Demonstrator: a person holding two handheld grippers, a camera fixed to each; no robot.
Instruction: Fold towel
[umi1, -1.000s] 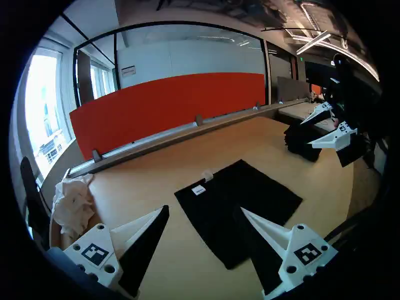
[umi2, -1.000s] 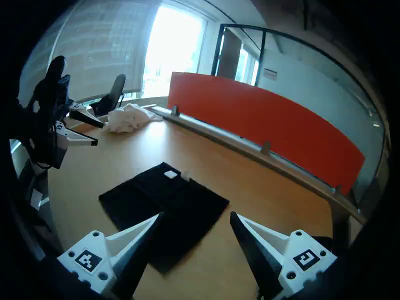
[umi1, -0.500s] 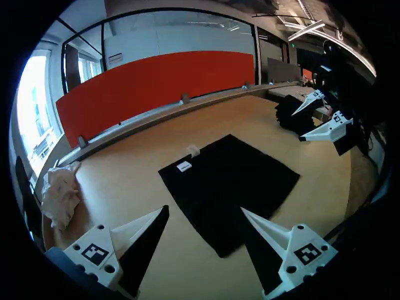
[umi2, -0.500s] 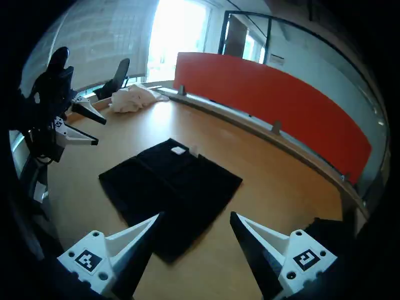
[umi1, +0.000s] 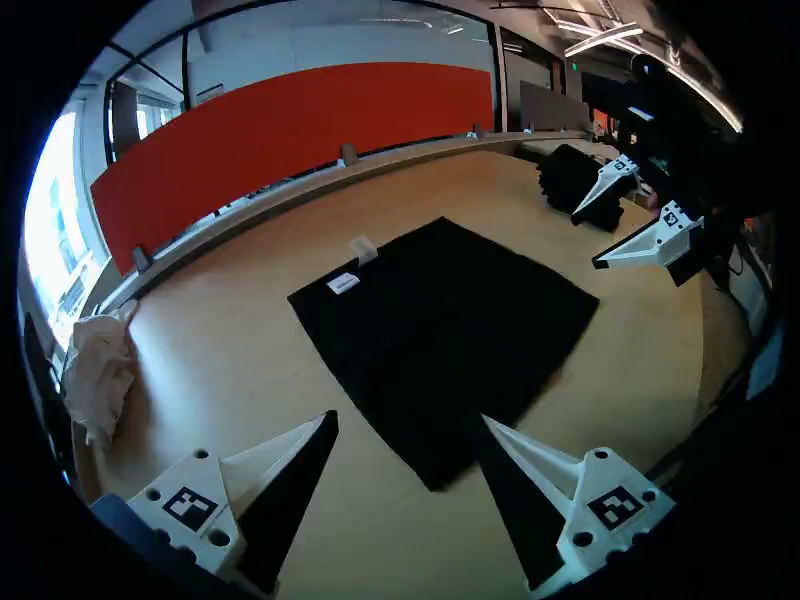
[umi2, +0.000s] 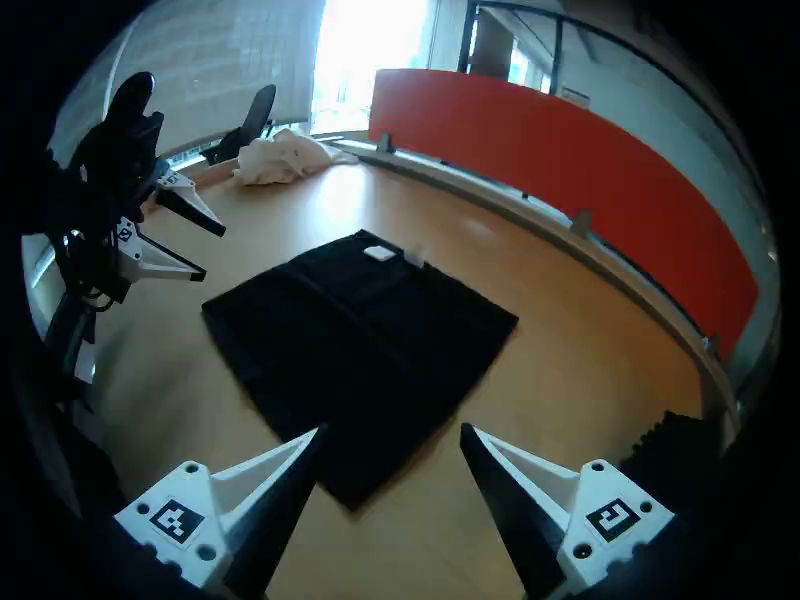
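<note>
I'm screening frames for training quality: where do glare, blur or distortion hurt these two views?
Right gripper view: the window is blown out white, and the black towel looks slightly smeared at its near edge. Left gripper view: sharper, but the towel is a near-featureless dark patch, and the orange divider bows from fisheye distortion.

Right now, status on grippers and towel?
Left gripper open, right gripper open, both empty. Black towel flat on table. White cloth, dark stack well aside.

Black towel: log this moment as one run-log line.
black towel: flat on wooden desk | left gripper: open, facing a towel corner | right gripper: open, facing another corner | contact: none
</note>
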